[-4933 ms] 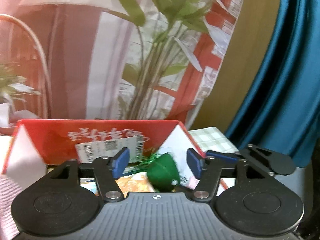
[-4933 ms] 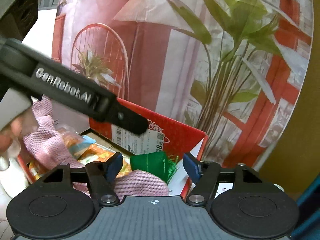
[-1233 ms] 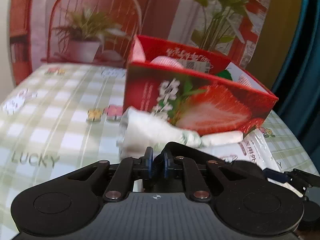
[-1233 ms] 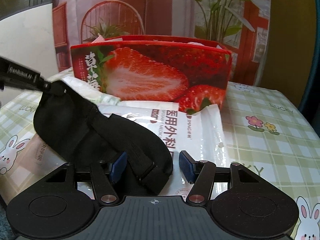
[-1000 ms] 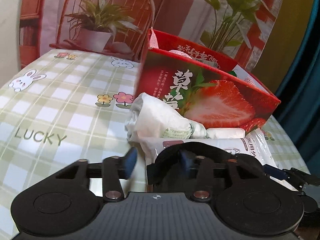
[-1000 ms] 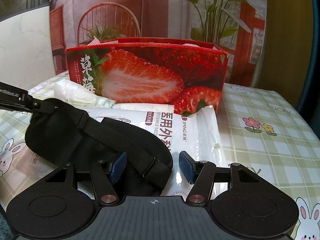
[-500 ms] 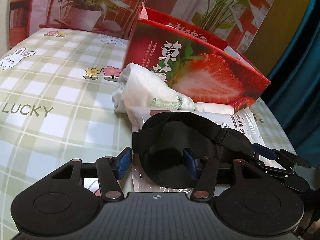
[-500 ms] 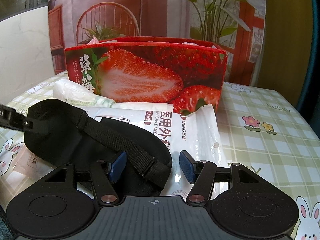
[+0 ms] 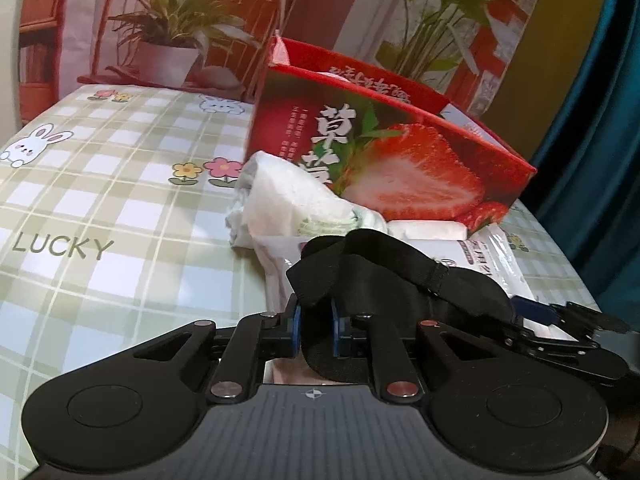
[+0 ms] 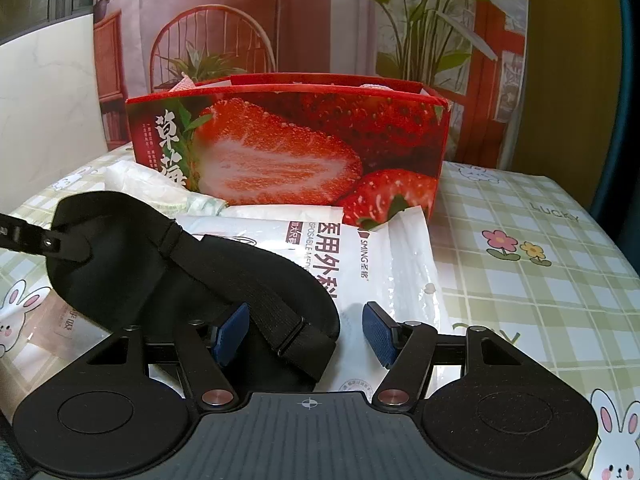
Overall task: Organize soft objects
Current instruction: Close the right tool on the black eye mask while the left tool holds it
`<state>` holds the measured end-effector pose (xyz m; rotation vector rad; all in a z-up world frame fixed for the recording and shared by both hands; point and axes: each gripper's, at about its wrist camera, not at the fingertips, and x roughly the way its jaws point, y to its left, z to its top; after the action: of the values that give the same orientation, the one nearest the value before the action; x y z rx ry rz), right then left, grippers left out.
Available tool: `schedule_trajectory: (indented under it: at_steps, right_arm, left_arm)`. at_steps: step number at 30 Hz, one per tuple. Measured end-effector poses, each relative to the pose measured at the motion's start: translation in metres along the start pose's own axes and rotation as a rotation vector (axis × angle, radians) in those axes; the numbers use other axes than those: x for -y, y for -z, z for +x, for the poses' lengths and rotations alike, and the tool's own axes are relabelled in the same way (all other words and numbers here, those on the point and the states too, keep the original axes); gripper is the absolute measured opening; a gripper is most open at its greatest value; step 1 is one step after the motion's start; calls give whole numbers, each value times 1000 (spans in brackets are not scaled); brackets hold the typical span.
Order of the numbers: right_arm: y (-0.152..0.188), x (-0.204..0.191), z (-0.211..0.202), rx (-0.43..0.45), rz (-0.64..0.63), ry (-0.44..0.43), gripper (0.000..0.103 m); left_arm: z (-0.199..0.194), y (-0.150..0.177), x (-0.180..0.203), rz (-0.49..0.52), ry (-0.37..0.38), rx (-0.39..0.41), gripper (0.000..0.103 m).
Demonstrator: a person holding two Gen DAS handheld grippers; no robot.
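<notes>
Soft objects lie clustered on my worktop (image 9: 100,200), which wears a green-and-white checked cloth printed with rabbits, flowers and the word LUCKY. Largest among them is the red strawberry box (image 10: 288,148), open at the top, standing toward the far side of the cloth with something pale showing over its rim. Touching its front wall lies a white plastic pack of medical masks (image 10: 384,264), flat on the cloth, and just to the left of that pack a crumpled white wrapped bundle (image 9: 288,208) leans against the box's lower corner. On top of the mask pack rests a black sleep mask (image 10: 132,268) with an elastic strap (image 10: 240,292) running across it. My left hand-held gripper (image 9: 314,330) has just been closing and is now clenched on one end of the sleep mask, the black fabric pinched between its blue pads (image 9: 296,328) and bunched up above them. My right hand-held gripper (image 10: 306,330) has just been opening slightly and stands released, its blue pads (image 10: 376,332) apart; the other end of the sleep mask and its strap lie between them, close to the left-side pad, while the right-side pad sits clear over the mask pack.
</notes>
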<state>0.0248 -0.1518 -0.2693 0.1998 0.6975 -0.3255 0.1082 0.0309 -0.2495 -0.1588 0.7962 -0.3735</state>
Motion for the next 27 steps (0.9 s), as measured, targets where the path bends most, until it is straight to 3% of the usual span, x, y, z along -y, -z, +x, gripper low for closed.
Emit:
schedule_trajectory:
  at_steps: [13, 19, 27]
  right_arm:
    - [-2, 5, -11, -63, 48, -87, 57]
    - [-2, 0, -13, -52, 35, -129, 47]
    - [-10, 7, -31, 73, 82, -161, 24]
  left_arm:
    - [2, 1, -6, -40, -11, -17, 17]
    - [-2, 1, -1, -19, -10, -5, 18]
    - [-19, -3, 18, 108, -19, 80, 22]
